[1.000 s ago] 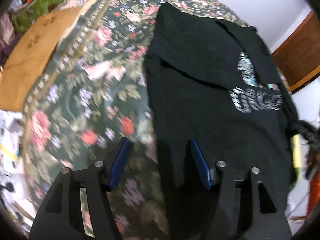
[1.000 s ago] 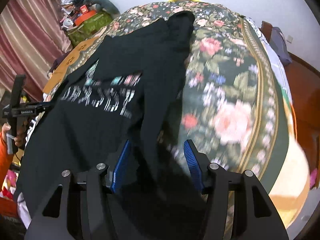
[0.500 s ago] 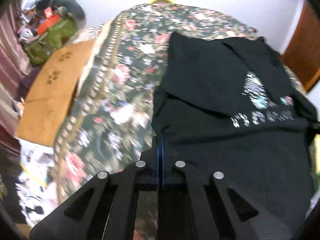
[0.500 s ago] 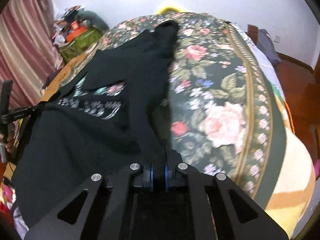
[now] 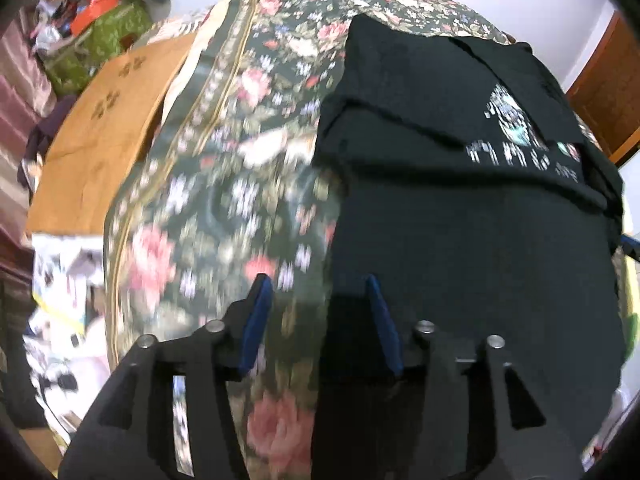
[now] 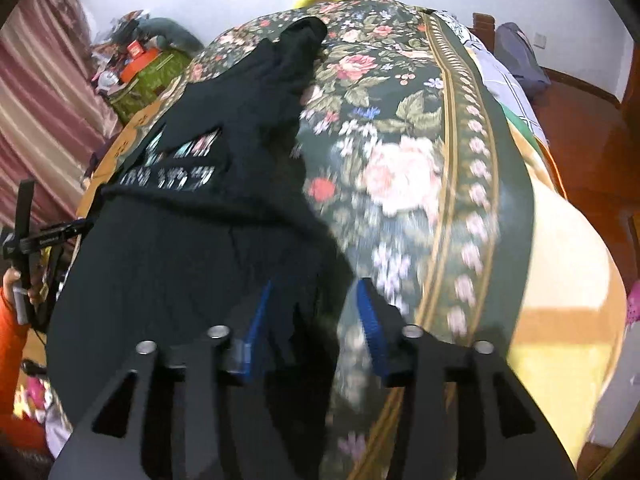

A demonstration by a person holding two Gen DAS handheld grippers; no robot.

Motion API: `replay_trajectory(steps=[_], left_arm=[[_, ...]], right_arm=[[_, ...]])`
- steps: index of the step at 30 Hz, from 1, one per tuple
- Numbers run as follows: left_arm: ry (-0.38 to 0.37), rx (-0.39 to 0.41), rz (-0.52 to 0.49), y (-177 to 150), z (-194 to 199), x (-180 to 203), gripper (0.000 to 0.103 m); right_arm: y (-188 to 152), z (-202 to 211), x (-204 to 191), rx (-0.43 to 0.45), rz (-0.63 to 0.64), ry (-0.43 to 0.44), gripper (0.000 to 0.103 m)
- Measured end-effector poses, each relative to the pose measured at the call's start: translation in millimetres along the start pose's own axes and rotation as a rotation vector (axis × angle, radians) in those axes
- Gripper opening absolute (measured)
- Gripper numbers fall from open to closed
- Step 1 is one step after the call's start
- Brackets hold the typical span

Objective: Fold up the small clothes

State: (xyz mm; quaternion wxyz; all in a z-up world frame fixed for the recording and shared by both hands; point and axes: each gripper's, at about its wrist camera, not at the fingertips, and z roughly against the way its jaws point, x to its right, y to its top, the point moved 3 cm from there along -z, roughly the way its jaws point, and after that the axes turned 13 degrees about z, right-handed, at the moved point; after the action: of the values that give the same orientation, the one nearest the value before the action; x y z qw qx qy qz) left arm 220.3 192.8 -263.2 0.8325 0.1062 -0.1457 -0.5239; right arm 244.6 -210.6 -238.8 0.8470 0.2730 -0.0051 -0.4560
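A black T-shirt (image 5: 460,200) with a pale printed design lies on a floral bedspread (image 5: 224,208), its lower part folded up over the print. My left gripper (image 5: 320,312) is open, its blue pads astride the shirt's left edge near the fold. In the right wrist view the same shirt (image 6: 192,248) fills the left half. My right gripper (image 6: 316,316) is open over the shirt's right edge. The left gripper shows there at far left (image 6: 28,236), held by a hand in an orange sleeve.
A brown cardboard sheet (image 5: 104,136) lies left of the bed, with green boxes and clutter (image 5: 92,28) behind it. A wooden door (image 5: 612,92) stands at the right. Papers (image 5: 60,320) lie on the floor at the left. A pale blanket edge (image 6: 568,280) hangs at the bed's right.
Both grippers were open a second ago, shut on the shirt's lower edge half a second ago, and are now open again. The shirt's bottom is now folded up towards the print.
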Motion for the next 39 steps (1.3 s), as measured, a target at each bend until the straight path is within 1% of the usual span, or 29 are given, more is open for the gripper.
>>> replay_trajectory(steps=[4, 6, 7, 8, 9, 10, 11, 12, 13, 14, 15, 18, 20, 22, 23, 24, 26, 27, 28, 29, 30, 31, 33, 34, 37, 39], left_arm=[[-0.075, -0.058, 0.062, -30, 7, -16, 0.054], [-0.091, -0.054, 0.071, -39, 10, -19, 0.053], [-0.098, -0.045, 0.071, -42, 12, -18, 0.051], [-0.103, -0.036, 0.063, -44, 13, -16, 0.045], [-0.131, -0.04, 0.055, -45, 14, -13, 0.027], [-0.159, -0.05, 0.053, -46, 15, -8, 0.011], [-0.149, -0.045, 0.041, -45, 16, -2, 0.008], [-0.131, -0.034, 0.021, -42, 16, 2, 0.006], [-0.114, -0.018, -0.009, -40, 16, 9, 0.005], [-0.102, -0.004, -0.031, -37, 16, 15, 0.005], [-0.091, 0.007, -0.053, -34, 15, 21, 0.004], [-0.086, 0.026, -0.061, -16, 8, 34, 0.004], [-0.07, 0.033, -0.038, -3, -1, 37, 0.004], [-0.025, 0.037, -0.025, 7, -9, 36, 0.004], [-0.018, 0.034, -0.021, 10, -11, 35, 0.004], [-0.029, 0.026, -0.01, 11, -10, 33, 0.004], [-0.051, 0.011, 0.014, 9, -5, 26, 0.006], [-0.065, 0.003, 0.02, 6, -1, 21, 0.011], [-0.073, 0.001, 0.022, 2, 5, 16, 0.02], [-0.072, 0.002, 0.022, -3, 8, 12, 0.027], [-0.064, 0.006, 0.019, -10, 14, 8, 0.043], [-0.057, 0.013, 0.014, -17, 19, 3, 0.055], [-0.051, 0.023, 0.005, -32, 29, -8, 0.059], [-0.051, 0.016, 0.008, -39, 31, -12, 0.059], [-0.076, -0.032, 0.044, -58, 33, -26, 0.06], [-0.102, -0.046, 0.074, -68, 34, -32, 0.06]], right_arm=[[-24, -6, -11, -0.049, -0.004, 0.038, 0.051], [-37, -15, -15, -0.073, -0.02, 0.055, 0.051], [-41, -17, -16, -0.063, -0.029, 0.054, 0.051], [-42, -17, -16, -0.032, -0.04, 0.049, 0.053], [-42, -17, -16, -0.022, -0.047, 0.051, 0.052], [-40, -18, -16, -0.013, -0.055, 0.056, 0.05], [-38, -18, -17, -0.01, -0.053, 0.064, 0.043], [-35, -19, -18, -0.008, -0.04, 0.064, 0.032], [-33, -21, -21, -0.006, -0.018, 0.06, 0.025], [-29, -23, -23, -0.007, 0.013, 0.056, 0.013], [-25, -24, -25, -0.01, 0.032, 0.046, 0.01], [-8, -31, -23, -0.009, 0.08, 0.004, 0.009], [4, -36, -16, 0.001, 0.059, -0.01, 0.009], [11, -38, -11, 0.005, 0.047, -0.025, 0.009], [13, -38, -11, -0.004, 0.045, -0.022, 0.009], [12, -37, -11, -0.011, 0.04, -0.02, 0.011], [8, -29, -11, -0.025, 0.026, -0.013, 0.013], [4, -24, -11, -0.026, 0.022, -0.01, 0.019], [2, -19, -12, -0.024, 0.018, -0.009, 0.023], [-7, -12, -12, -0.022, 0.015, -0.016, 0.035], [-12, -7, -11, -0.019, 0.015, -0.028, 0.045], [-18, -2, -11, -0.019, 0.018, -0.041, 0.048], [-32, 5, -10, -0.026, 0.024, -0.04, 0.049], [-37, 7, -9, -0.032, 0.018, -0.036, 0.049], [-55, 6, -5, -0.061, -0.026, -0.016, 0.049], [-69, 3, -2, -0.079, -0.061, 0.011, 0.049]])
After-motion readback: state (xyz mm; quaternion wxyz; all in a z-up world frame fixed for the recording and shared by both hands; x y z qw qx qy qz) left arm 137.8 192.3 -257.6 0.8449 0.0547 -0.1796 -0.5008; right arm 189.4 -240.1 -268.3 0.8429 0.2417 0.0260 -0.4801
